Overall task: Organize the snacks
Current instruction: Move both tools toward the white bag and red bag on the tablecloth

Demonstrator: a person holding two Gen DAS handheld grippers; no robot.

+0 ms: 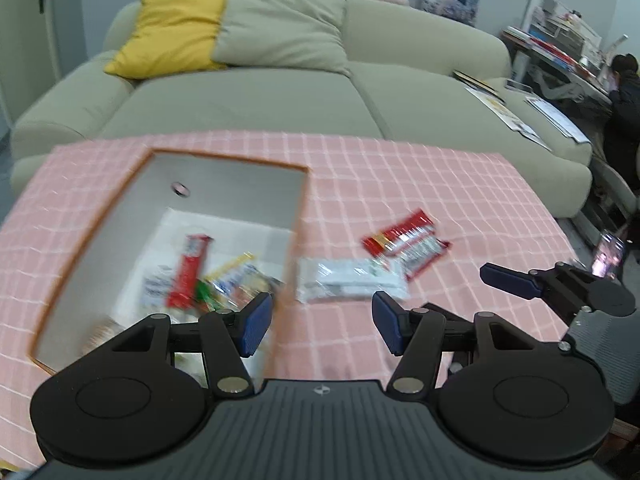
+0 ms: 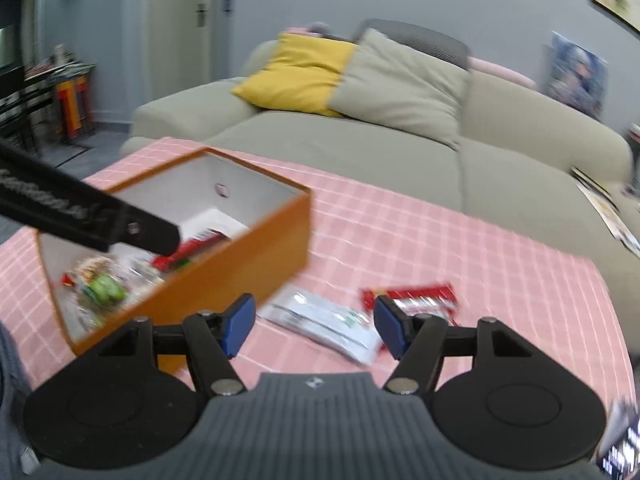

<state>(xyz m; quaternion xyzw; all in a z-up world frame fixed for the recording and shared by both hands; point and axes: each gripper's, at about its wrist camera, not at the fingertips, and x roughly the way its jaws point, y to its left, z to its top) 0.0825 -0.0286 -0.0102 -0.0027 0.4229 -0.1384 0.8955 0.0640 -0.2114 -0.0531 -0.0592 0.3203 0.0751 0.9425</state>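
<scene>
Closest to me, my left tongs (image 1: 322, 322) are spread wide with nothing in them, hanging over the pink checked worktop (image 1: 460, 184) right by the box's near corner. My right tongs (image 2: 314, 326) are gaping too, also empty, with the white snack packet (image 2: 324, 322) lying flat on the cloth below the gap. Just past it sits the red snack packet (image 2: 412, 300), touching the white one. To the left is the orange box (image 2: 240, 276), white inside, already holding a jumble of snacks (image 1: 200, 276). Behind the worktop there's a beige sofa (image 1: 256, 100) with a yellow cushion (image 1: 176, 28) and a grey-green one beside it.
</scene>
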